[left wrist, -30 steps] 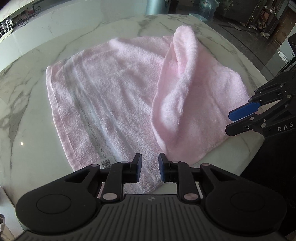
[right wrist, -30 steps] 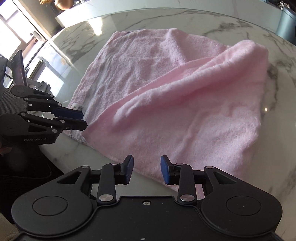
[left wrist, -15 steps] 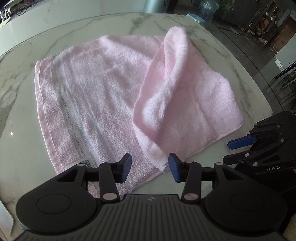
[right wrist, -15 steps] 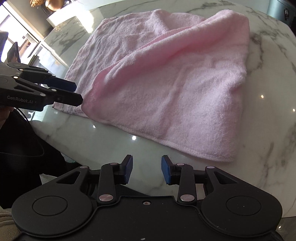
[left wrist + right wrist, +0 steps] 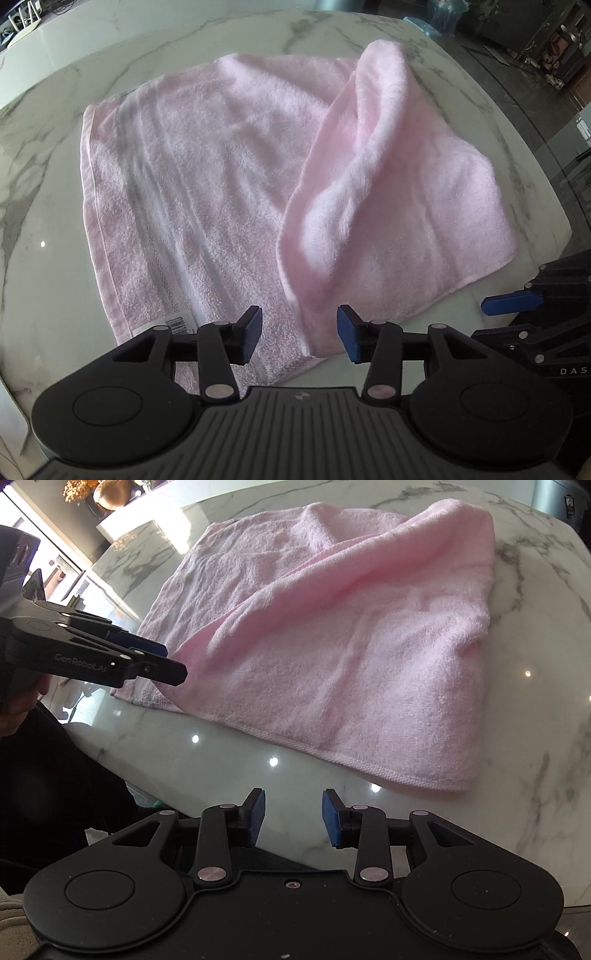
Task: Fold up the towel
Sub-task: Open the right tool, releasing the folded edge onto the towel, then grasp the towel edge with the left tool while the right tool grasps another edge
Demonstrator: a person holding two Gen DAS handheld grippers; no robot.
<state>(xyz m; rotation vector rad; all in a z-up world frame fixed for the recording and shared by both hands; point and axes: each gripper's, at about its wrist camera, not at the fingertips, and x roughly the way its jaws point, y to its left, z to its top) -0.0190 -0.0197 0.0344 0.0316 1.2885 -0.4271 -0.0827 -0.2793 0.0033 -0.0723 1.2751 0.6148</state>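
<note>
In the left wrist view, the pink towel [image 5: 229, 206] lies spread on the marble table [image 5: 44, 155], its right part folded loosely over itself into a raised ridge that runs from the far right corner toward the near middle. A white label [image 5: 179, 323] sits at the towel's near left edge. The left gripper [image 5: 299, 332] hangs over the towel's near edge with its blue-padded fingers spread wide, gripping nothing. The right gripper [image 5: 511, 301] shows at the right, just off the towel's near right corner. In the right wrist view, the right gripper [image 5: 292, 818] hovers over bare marble near the table's edge, fingers wide apart and empty, the towel's hemmed edge lying beyond it. The left gripper [image 5: 162, 662] reaches in from the left, its tips at the towel's near left corner.
</note>
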